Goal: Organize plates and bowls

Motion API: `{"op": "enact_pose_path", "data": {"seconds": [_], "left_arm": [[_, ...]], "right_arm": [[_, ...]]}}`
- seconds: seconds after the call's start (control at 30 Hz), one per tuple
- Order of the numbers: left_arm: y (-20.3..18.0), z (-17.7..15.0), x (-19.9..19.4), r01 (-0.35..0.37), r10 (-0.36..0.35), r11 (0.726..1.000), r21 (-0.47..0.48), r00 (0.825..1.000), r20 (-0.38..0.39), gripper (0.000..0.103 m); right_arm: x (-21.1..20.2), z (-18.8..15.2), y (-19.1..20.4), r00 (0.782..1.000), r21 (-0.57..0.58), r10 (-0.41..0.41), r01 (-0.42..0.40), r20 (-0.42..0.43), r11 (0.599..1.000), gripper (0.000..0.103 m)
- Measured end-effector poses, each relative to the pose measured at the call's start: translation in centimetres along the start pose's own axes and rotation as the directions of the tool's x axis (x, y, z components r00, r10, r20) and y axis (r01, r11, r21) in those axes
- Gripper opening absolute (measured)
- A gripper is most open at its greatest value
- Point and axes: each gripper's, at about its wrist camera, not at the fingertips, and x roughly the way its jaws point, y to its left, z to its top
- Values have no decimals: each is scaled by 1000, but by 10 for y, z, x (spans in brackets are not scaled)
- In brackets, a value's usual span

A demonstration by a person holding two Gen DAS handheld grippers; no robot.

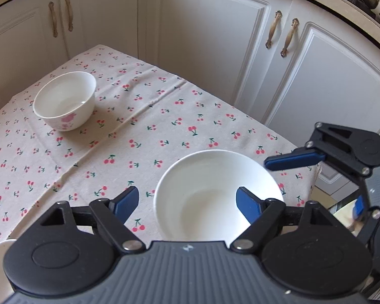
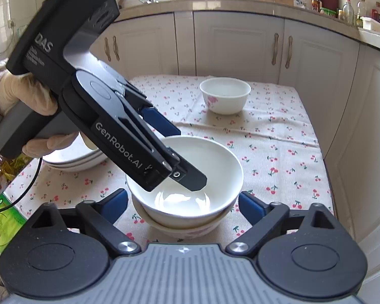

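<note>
Right wrist view: left gripper (image 2: 183, 152) straddles the near rim of the top bowl (image 2: 215, 162), one finger inside, jaws parted, pads not pressing. That bowl sits nested in another bowl (image 2: 187, 229). Right gripper (image 2: 182, 205) is spread wide around both, not touching. A third bowl (image 2: 225, 96) stands farther ahead.

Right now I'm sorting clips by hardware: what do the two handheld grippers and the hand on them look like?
Both grippers, left and right, have black linkages, round black pivots, ribbed grey bodies and blue finger pads. The left's side reads GenRobot.AI and DAS, and a black cable trails from it. The hand wears a beige glove.
</note>
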Motion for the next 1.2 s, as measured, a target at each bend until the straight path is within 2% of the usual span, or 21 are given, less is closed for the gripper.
{"op": "enact_pose_path", "data": {"seconds": [0.17,0.3,0.4,0.63,0.93,1.2], "left_arm": [[9,-7,-7,-19,19,1000,-22,1000,1,86],[14,-10,-12,-30,30,999,-39,1000,8,87],[16,-11,-16,-31,31,998,-47,999,15,88],[23,-6,-22,-30,32,998,-60,999,32,88],[57,18,-24,-89,95,992,-93,994,63,88],[102,51,2,-119,130,981,-156,990,63,88]], "right_arm": [[-6,6,-3,998,27,-39,38,48,999,101],[1,5,-5,998,46,-68,67,18,997,101],[1,3,-1,998,41,-60,59,14,997,101],[-2,7,5,998,-2,-65,65,26,998,101],[-7,44,-27,993,-115,-92,101,79,988,103],[32,79,-66,996,-168,-53,64,70,984,103]]}}
